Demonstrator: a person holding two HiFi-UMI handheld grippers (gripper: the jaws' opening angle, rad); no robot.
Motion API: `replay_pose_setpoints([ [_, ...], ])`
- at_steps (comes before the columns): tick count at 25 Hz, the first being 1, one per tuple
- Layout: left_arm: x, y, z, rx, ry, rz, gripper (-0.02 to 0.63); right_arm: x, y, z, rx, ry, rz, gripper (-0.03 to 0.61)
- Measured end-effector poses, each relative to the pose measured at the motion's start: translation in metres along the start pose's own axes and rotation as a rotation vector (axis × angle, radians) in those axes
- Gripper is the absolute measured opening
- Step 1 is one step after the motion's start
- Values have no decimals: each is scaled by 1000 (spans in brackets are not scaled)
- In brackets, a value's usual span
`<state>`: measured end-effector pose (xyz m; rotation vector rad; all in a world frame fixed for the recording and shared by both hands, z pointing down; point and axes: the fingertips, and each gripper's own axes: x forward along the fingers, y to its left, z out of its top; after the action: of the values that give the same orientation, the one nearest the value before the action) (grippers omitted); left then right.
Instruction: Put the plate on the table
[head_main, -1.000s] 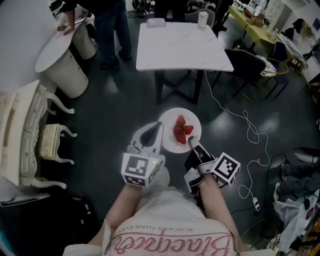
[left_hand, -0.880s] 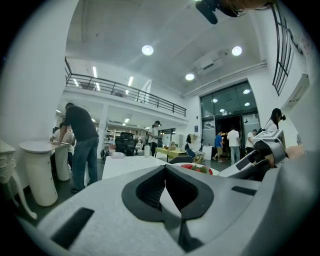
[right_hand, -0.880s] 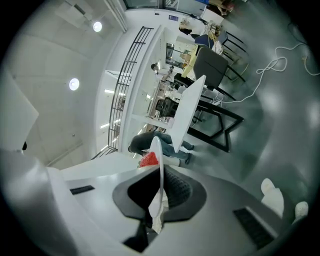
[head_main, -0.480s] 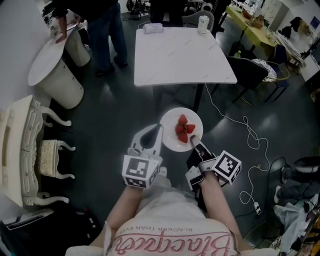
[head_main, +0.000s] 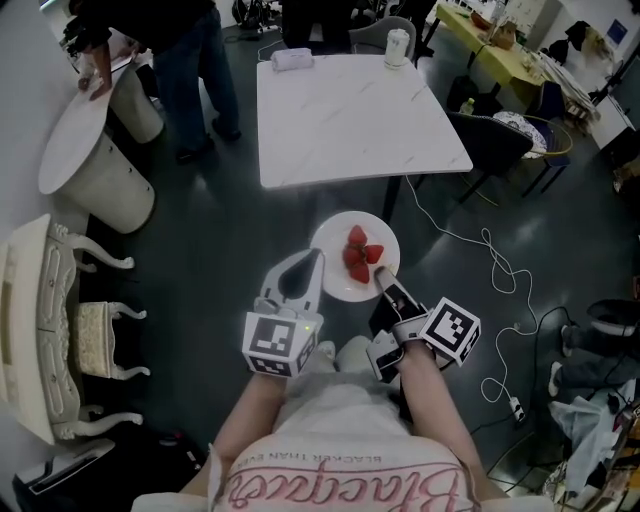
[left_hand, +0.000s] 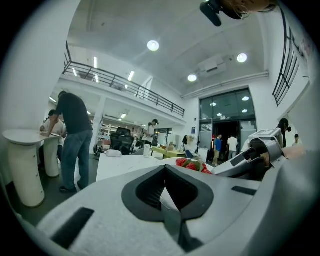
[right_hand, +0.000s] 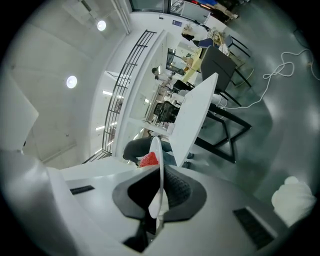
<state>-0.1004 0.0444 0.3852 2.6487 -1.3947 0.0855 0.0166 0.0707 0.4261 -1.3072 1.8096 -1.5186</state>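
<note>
Closer than a second ago, the surface (head_main: 350, 110) lies at 12 o'clock of the plate (head_main: 337, 284), which hangs above the floor (head_main: 215, 235), not touching the surface. Left tongs (head_main: 316, 256) are clamped on its 9 o'clock rim, right tongs (head_main: 382, 282) on its 5 o'clock rim. Strawberries (head_main: 360, 256) sit on it.

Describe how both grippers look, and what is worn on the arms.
The left gripper and right gripper have pale grey shells with black ribbed pads. Each carries a cube with black-and-white square markers. The forearms are uncovered; the top is pale with pink script lettering.
</note>
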Motion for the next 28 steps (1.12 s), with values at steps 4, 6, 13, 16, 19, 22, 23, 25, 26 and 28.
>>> replay_pose_setpoints([
  [4,10,7,-2,1,0,1,5,11,-3,5,8,-10,10,11],
  [6,15,13,1,5,-6,7,5,17,-7,7,11,-9,-6,12],
  [13,41,35,5,14,-12,26,5,47,-4,26,13,-10,25,12],
  [16,59,41,9,18,-6,20,5,61,-4,39,19,-13,38,11],
  [19,79,46,12,19,-3,15,5,75,-5,54,23,-17,31,12],
  [22,103,54,14,13,5,13,5,92,-8,72,25,-18,14,12],
  [23,111,56,15,11,7,13,5,98,-8,78,25,-18,15,12],
  [25,130,59,19,8,8,12,5,108,-8,93,26,-19,14,12],
  [26,140,60,21,7,6,12,5,114,-9,102,26,-20,12,12],
  [28,160,63,26,7,3,14,5,127,-10,118,33,-18,21,12],
])
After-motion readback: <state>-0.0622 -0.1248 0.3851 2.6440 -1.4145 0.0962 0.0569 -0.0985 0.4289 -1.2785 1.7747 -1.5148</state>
